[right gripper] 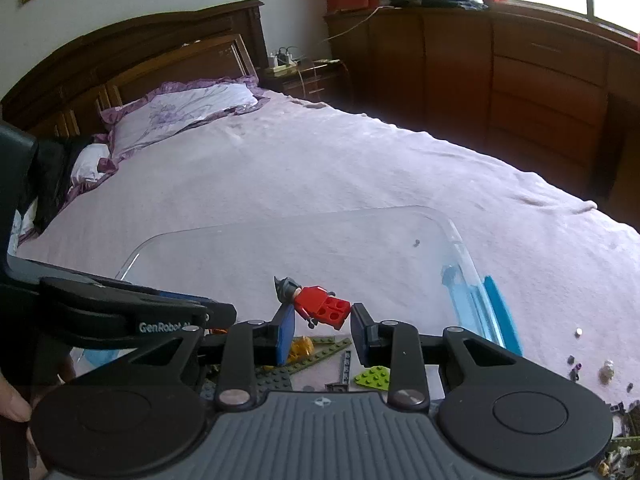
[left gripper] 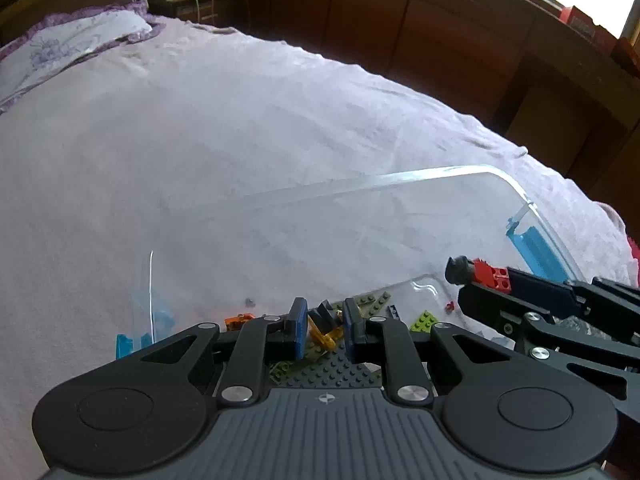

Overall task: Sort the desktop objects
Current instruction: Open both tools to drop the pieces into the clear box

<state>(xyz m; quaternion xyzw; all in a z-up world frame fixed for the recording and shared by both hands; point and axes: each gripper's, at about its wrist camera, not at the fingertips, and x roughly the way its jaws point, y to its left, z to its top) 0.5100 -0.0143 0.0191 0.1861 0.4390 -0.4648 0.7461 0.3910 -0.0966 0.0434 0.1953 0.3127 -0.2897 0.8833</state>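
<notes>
Nearest the left wrist camera, the left claw point(left gripper: 323, 330) pinches a small translucent orange piece point(left gripper: 325, 336) between its nearly closed blue pads, poised over a dark studded baseplate point(left gripper: 332, 368) and loose green plates point(left gripper: 425, 320) lying in the clear plastic bin point(left gripper: 440, 172). At about three o'clock from it, the right claw point(right gripper: 322, 330) holds a red minifigure point(right gripper: 320, 306) at its tips, its jaws partly spread around the red body, the dark-headed end pointing to eleven o'clock. Both claws hang just above the bin's near end, so the step in hand looks like dropping picked pieces into the bin. Next, each claw needs to widen over bare bin floor and let go. Beyond the bin's far rim lies the pale bedspread point(left gripper: 200, 140), then a pillow point(right gripper: 192, 108) at eleven o'clock.
</notes>
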